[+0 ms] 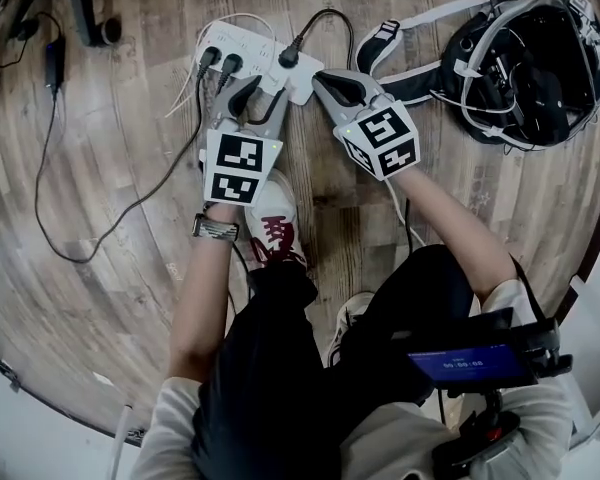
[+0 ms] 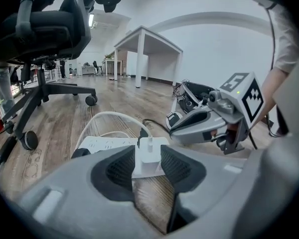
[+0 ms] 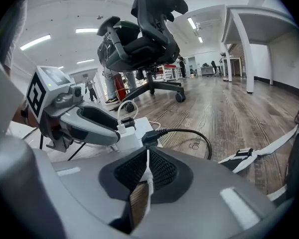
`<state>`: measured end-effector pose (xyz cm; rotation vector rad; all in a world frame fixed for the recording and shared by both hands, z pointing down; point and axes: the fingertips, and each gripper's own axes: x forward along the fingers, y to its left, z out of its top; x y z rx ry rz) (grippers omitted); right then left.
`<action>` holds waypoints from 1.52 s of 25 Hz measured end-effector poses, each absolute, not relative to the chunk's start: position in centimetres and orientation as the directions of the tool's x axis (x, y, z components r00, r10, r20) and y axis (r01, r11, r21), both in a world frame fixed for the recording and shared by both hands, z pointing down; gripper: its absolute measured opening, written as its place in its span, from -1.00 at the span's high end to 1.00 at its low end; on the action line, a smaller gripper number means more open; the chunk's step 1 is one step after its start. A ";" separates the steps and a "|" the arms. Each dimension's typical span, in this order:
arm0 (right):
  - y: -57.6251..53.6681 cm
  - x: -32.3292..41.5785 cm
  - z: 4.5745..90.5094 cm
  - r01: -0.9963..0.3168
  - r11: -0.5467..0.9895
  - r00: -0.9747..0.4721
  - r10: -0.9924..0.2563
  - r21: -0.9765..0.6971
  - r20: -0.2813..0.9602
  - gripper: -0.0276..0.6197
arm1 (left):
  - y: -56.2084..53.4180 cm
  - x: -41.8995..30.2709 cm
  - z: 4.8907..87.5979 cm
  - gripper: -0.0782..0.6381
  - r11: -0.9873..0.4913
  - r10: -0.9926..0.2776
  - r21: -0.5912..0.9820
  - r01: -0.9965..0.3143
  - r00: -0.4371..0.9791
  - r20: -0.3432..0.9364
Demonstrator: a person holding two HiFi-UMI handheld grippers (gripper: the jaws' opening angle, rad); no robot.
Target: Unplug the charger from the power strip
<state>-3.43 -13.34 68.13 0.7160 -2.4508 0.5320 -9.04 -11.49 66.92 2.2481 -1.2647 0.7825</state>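
Left gripper [image 1: 258,103] jaws spread, straddling the charger [image 2: 148,159] dead ahead at lower centre, upright on the strip [image 2: 107,144] (pads look just clear); right gripper [image 1: 332,86], jaws together, at its right end.

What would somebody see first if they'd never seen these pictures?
The grey left tool and right tool meet at a white power strip on the wooden floor. A white charger sits between the left tool's jaws, and a black office chair stands beyond.
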 end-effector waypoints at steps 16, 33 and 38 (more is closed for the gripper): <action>-12.5 -3.5 71.2 -0.581 0.780 -0.698 -0.328 -0.235 0.637 0.89 | -12.4 -8.1 69.0 0.35 -0.488 -0.586 0.093 -0.868 0.405 0.702; -12.4 -3.7 71.5 -0.563 0.800 -0.676 -0.303 -0.206 0.672 0.89 | -12.3 -8.0 69.3 0.37 -0.532 -0.585 -0.049 -0.845 0.325 0.743; -12.4 -3.6 71.5 -0.564 0.799 -0.670 -0.295 -0.208 0.682 0.89 | -12.4 -8.0 69.4 0.38 -0.495 -0.571 0.037 -0.868 0.357 0.739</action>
